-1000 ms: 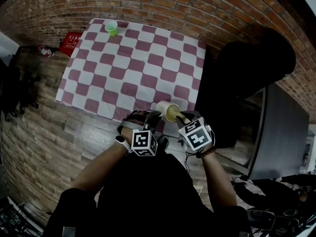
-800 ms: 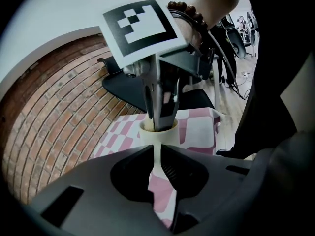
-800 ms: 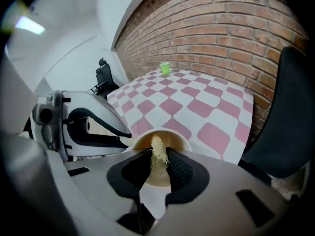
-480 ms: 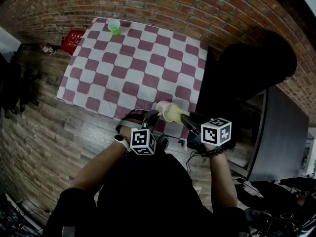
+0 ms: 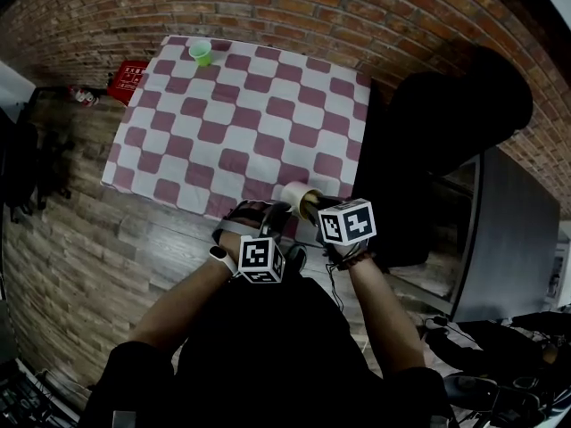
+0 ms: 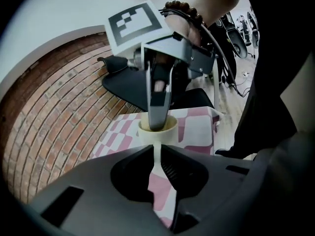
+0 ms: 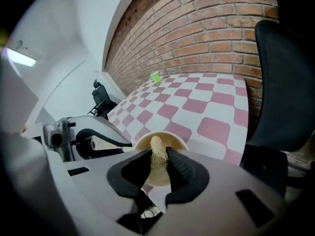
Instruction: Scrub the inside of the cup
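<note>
right gripper view: r claw (image 7: 158, 157) w/ scrubber (image 7: 156, 144) inside cup (image 7: 179, 142)

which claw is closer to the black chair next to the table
Right. The right claw, with its scrubber in the cream cup, is on the side toward the black chair; the left claw grips the cup from the side away from it.

Nothing written can be read from where I stand. A red item (image 5: 131, 77) on the floor by the far corner of the table (image 5: 268, 96) bears pale print, too small to make out. The cubes on the left gripper (image 5: 284, 210) and the right gripper (image 5: 317, 210) show black-and-white square patterns only, not letters or digits.
</note>
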Action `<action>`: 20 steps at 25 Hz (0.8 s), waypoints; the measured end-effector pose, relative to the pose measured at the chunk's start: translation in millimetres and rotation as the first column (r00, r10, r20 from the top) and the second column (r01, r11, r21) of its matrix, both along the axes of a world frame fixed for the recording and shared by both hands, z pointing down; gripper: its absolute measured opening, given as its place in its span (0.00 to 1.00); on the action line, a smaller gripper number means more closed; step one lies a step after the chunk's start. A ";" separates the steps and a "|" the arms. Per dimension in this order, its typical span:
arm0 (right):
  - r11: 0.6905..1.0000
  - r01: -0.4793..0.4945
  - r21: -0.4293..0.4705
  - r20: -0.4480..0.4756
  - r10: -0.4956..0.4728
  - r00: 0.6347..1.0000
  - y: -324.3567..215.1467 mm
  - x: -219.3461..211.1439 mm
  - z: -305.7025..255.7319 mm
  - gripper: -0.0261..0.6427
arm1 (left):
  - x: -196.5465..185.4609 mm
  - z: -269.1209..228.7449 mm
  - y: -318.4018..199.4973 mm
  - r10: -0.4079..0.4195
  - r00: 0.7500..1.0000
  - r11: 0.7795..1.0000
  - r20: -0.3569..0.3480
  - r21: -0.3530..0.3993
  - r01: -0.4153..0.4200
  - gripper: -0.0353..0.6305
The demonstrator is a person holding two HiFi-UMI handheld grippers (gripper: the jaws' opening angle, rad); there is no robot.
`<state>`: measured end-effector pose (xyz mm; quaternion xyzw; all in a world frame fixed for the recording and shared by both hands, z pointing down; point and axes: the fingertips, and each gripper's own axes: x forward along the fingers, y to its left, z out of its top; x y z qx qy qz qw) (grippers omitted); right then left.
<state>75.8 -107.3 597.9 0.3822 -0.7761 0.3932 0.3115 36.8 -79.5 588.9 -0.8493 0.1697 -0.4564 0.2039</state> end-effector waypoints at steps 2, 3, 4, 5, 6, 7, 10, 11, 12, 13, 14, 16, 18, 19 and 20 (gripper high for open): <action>1.000 0.001 0.000 0.025 -0.001 1.000 -3.1 -7.8 1.0 0.18 | -1.5 -0.7 -1.3 -0.008 1.000 1.000 0.000 0.001 0.008 0.14; 1.000 0.002 0.010 0.054 -0.003 0.999 -3.2 -9.7 -3.5 0.18 | -2.6 -0.9 -2.5 -0.011 1.000 1.000 0.000 0.001 0.011 0.14; 1.000 -0.002 0.024 0.087 0.000 0.996 -2.7 -8.9 -10.8 0.19 | -3.9 -0.7 -3.6 -0.014 1.000 1.000 0.000 -0.001 0.014 0.14; 0.999 -0.014 0.039 0.122 0.009 0.992 -2.0 -5.2 -20.0 0.18 | -5.3 -0.2 -4.7 -0.017 1.000 1.000 0.000 -0.004 0.017 0.14; 0.998 -0.031 0.055 0.157 0.022 0.987 -1.3 0.3 -30.8 0.19 | -7.0 0.3 -6.2 -0.023 1.000 1.000 -0.001 -0.007 0.023 0.14; 0.996 -0.050 0.071 0.190 0.036 0.981 -0.5 6.7 -42.4 0.19 | -8.9 0.8 -7.9 -0.030 1.000 1.000 -0.002 -0.009 0.030 0.14; 0.988 -0.091 0.124 0.228 0.061 0.972 2.6 27.8 -70.6 0.19 | -11.0 1.2 -10.6 -0.045 0.999 0.999 -0.009 -0.020 0.045 0.14; 0.986 -0.093 0.137 0.216 0.062 0.974 3.8 33.3 -74.9 0.18 | -10.9 1.2 -11.1 -0.044 0.999 0.999 -0.010 -0.021 0.044 0.14; 0.986 -0.078 0.148 0.189 0.050 0.981 5.4 36.4 -75.9 0.19 | -10.8 1.3 -11.7 -0.043 0.999 0.999 -0.009 -0.019 0.042 0.14; 0.986 -0.042 0.163 0.144 0.019 0.989 7.4 36.6 -74.0 0.19 | -10.6 1.4 -12.2 -0.040 0.999 0.999 -0.008 -0.018 0.040 0.14; 0.983 0.017 0.184 0.081 -0.032 0.996 9.5 34.0 -70.2 0.19 | -10.2 1.2 -12.5 -0.037 0.999 0.999 -0.007 -0.017 0.037 0.14; 0.954 0.181 0.238 -0.079 -0.167 0.983 12.5 22.2 -60.5 0.18 | -8.8 -0.1 -12.8 -0.028 1.000 1.000 -0.002 -0.013 0.028 0.14; 0.883 0.378 0.279 -0.250 -0.313 0.916 13.0 3.7 -50.9 0.19 | -6.6 -1.6 -12.5 -0.014 1.000 1.000 0.008 -0.002 0.014 0.14; 0.834 0.474 0.281 -0.333 -0.379 0.864 13.1 -5.7 -45.4 0.19 | -5.2 -2.1 -12.4 -0.007 1.000 1.000 0.012 0.004 0.007 0.14; 0.784 0.559 0.269 -0.409 -0.433 0.803 12.8 -13.3 -38.9 0.18 | -4.0 -2.4 -12.5 -0.005 1.000 1.000 0.015 0.009 0.004 0.14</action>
